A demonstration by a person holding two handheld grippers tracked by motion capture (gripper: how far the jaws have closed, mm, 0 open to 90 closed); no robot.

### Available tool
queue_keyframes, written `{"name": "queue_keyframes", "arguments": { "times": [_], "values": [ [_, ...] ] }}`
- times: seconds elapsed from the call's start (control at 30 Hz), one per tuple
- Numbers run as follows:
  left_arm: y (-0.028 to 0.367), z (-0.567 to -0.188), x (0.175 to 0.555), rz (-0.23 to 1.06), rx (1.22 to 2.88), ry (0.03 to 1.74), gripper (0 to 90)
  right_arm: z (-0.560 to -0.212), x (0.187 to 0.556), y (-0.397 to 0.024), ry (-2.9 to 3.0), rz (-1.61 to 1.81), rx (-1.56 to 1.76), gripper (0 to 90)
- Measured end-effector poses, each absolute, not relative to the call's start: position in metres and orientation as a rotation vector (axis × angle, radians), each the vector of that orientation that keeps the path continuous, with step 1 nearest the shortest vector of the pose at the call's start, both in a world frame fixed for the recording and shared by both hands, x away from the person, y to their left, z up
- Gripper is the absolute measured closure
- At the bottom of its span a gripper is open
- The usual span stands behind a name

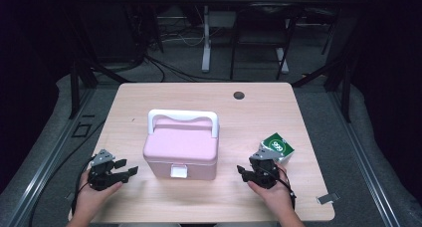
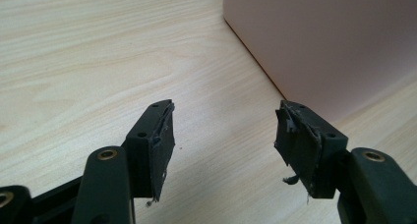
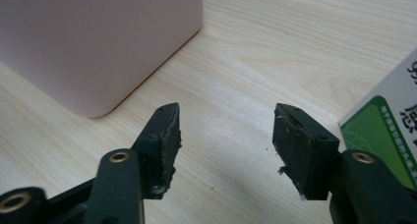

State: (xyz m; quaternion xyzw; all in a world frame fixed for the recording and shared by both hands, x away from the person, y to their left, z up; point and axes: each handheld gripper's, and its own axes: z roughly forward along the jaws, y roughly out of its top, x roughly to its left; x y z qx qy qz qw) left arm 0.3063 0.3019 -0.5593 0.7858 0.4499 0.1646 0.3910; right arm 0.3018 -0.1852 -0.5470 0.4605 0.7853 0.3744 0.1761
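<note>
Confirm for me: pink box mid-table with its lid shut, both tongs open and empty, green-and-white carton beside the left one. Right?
Not quite. The green-and-white carton sits beside the right tongs, not the left tongs, as the high view shows. The pink box and the open, empty tongs are as you said.

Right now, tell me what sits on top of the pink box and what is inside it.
On top of the pink box lies its white handle, folded toward the far edge. The lid is closed, with a white latch at the front, so the inside is hidden.

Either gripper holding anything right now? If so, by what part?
Nothing is held. The left gripper and the right gripper both stand open over bare table, apart from the pink box and the green-and-white carton.
</note>
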Motion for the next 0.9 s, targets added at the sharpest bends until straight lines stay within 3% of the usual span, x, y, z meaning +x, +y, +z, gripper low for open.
{"name": "queue_keyframes", "arguments": {
  "times": [0.3,0.73,0.9],
  "values": [
    [0.2946,-0.5575,0.3042,0.380,1.986,1.096,40.2,-0.5459,0.3006,-0.1850,2.189,1.071,1.339,42.5],
    [0.2933,-0.5582,0.3042,0.370,1.981,1.142,42.8,-0.5473,0.3017,-0.1894,2.195,1.097,1.382,47.3],
    [0.2919,-0.5561,0.3052,0.328,1.961,1.140,47.6,-0.5463,0.3022,-0.1900,2.194,1.127,1.387,48.3]
  ]
}}
